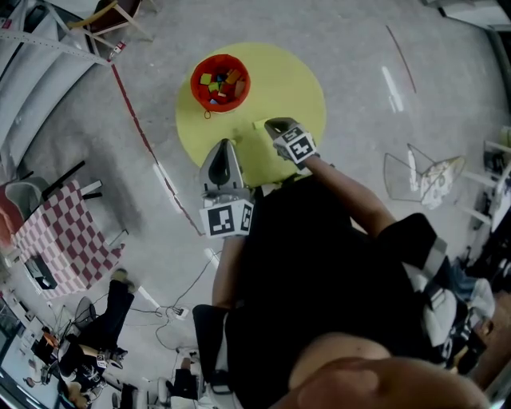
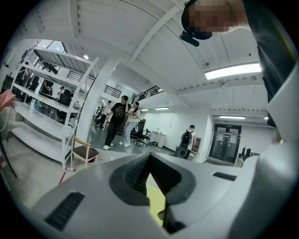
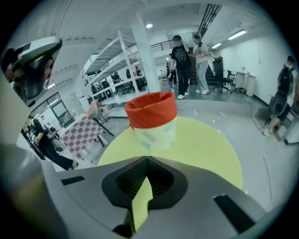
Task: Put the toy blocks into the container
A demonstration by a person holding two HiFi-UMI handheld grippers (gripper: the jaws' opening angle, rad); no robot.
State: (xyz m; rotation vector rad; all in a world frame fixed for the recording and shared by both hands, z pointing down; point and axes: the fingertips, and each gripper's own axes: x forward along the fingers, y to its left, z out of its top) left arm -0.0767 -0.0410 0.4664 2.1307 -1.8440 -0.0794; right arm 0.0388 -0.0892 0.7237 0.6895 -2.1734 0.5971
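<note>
A red-lined container (image 1: 219, 82) with a pale body stands at the back left of the round yellow table (image 1: 295, 80); several coloured toy blocks (image 1: 217, 85) lie inside it. In the right gripper view the container (image 3: 150, 120) rises just ahead, upright, its inside hidden. My right gripper (image 1: 273, 125) hangs over the table's near part, tilted down, jaws shut with nothing between them (image 3: 146, 158). My left gripper (image 1: 226, 145) sits at the table's near edge, pointing roughly level, also shut and empty (image 2: 149, 155). No loose block shows on the table.
A chair with a red-and-white checkered cover (image 1: 60, 232) stands left on the floor, a wooden chair (image 1: 112, 16) behind. A red tape line (image 1: 140, 128) runs past the table. White shelving (image 2: 46, 107) and standing people (image 2: 119, 121) fill the background; cables lie on the floor.
</note>
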